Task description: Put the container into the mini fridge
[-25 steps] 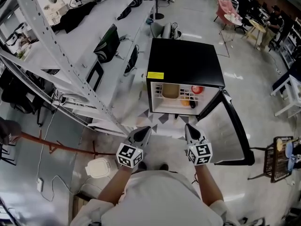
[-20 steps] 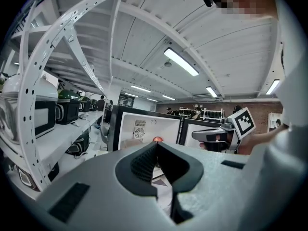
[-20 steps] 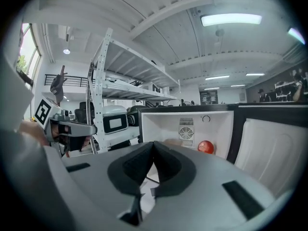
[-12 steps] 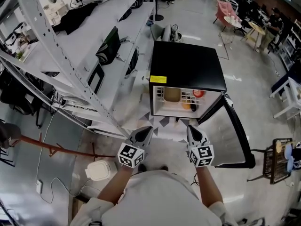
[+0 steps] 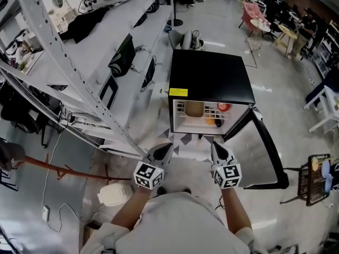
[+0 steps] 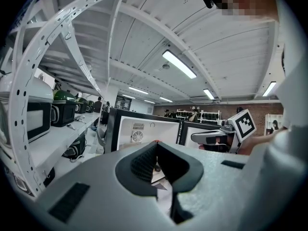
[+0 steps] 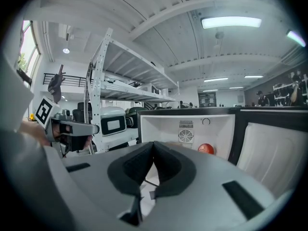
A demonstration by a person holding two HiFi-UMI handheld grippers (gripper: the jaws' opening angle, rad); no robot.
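The left gripper (image 5: 167, 145) and the right gripper (image 5: 214, 144) both have fingers pressed together, holding nothing, and the container (image 5: 194, 109) sits inside the open mini fridge (image 5: 209, 75), well apart from both.

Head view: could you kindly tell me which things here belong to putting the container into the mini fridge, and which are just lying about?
Job in hand: mini fridge, its open door, tan container on its shelf, left gripper and right gripper, both with jaws shut and empty.

Lying about: white pot on the floor, metal shelving, pink chair.
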